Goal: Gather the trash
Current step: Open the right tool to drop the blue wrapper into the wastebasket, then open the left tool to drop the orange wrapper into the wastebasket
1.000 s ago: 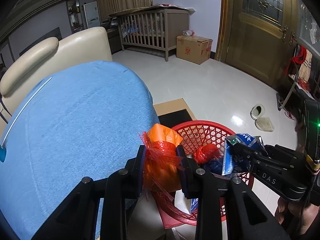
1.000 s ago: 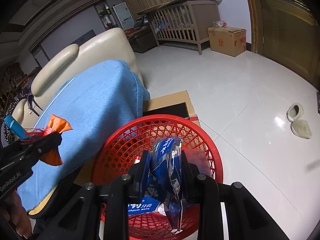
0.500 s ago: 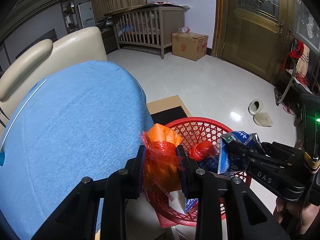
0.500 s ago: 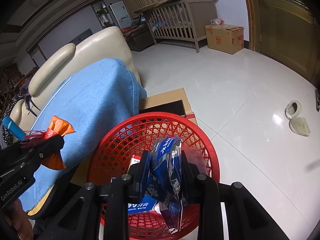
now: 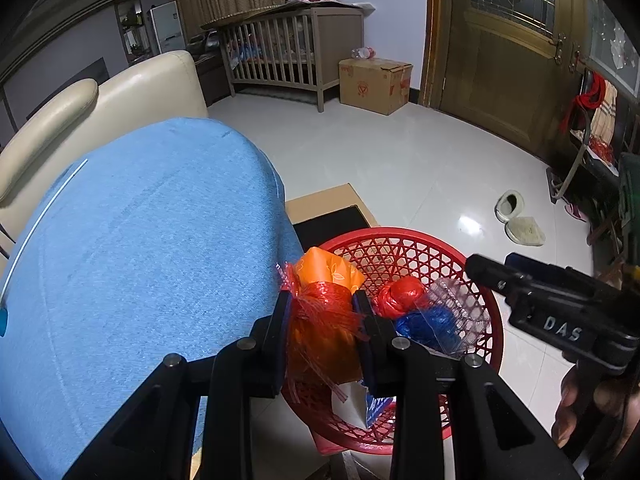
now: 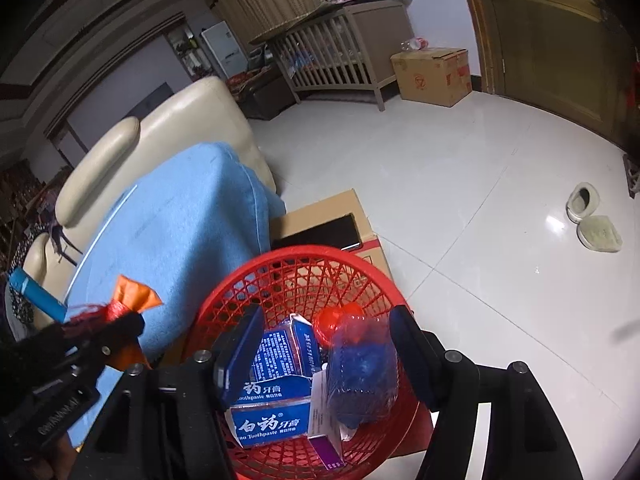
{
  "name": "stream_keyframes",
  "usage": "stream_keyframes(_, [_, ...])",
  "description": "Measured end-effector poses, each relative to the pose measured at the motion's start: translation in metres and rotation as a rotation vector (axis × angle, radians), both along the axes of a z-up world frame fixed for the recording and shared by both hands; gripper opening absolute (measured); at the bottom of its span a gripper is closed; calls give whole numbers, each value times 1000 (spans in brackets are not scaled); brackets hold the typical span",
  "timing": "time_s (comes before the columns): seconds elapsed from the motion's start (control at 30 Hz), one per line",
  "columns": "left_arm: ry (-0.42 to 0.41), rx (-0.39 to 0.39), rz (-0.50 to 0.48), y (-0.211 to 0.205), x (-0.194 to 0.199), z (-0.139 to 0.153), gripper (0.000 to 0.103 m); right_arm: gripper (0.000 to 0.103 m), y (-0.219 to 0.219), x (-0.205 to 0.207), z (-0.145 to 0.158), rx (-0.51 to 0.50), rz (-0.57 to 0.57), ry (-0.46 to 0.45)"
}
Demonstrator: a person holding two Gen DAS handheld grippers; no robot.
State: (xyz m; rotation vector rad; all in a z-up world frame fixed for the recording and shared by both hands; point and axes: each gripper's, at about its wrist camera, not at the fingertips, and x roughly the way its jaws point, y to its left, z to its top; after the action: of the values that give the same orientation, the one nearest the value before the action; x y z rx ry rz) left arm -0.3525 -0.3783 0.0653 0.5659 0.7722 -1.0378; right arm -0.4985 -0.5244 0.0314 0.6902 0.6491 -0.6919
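A red mesh basket [image 5: 404, 242] [image 6: 296, 268] stands on a cardboard box beside the blue-covered sofa. My left gripper [image 5: 322, 318] is shut on an orange wrapper bundled in red netting [image 5: 324, 304], held at the basket's left rim; it also shows in the right wrist view [image 6: 128, 300]. My right gripper [image 6: 326, 344] is open above the basket, with nothing between its fingers. In the basket lie a blue foil packet in clear plastic [image 6: 360, 368], a red plastic wad [image 5: 400, 294], and blue toothpaste boxes [image 6: 268, 400].
The blue blanket [image 5: 132, 248] covers a cream sofa [image 5: 132, 92] to the left. The cardboard box [image 6: 320, 220] with a black panel sits under the basket. A pair of slippers [image 5: 516, 220] lies on the white tile floor; a crib and a carton stand farther back.
My right gripper has opened and the blue foil packet has dropped into the basket. My left gripper keeps its hold on the orange bundle, close to the same place.
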Motion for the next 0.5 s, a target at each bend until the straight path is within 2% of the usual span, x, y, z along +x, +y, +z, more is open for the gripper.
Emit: stream_keyframes(0.5, [41, 20, -34, -15, -9, -13, 31, 69, -5, -22, 14, -4, -39, -77])
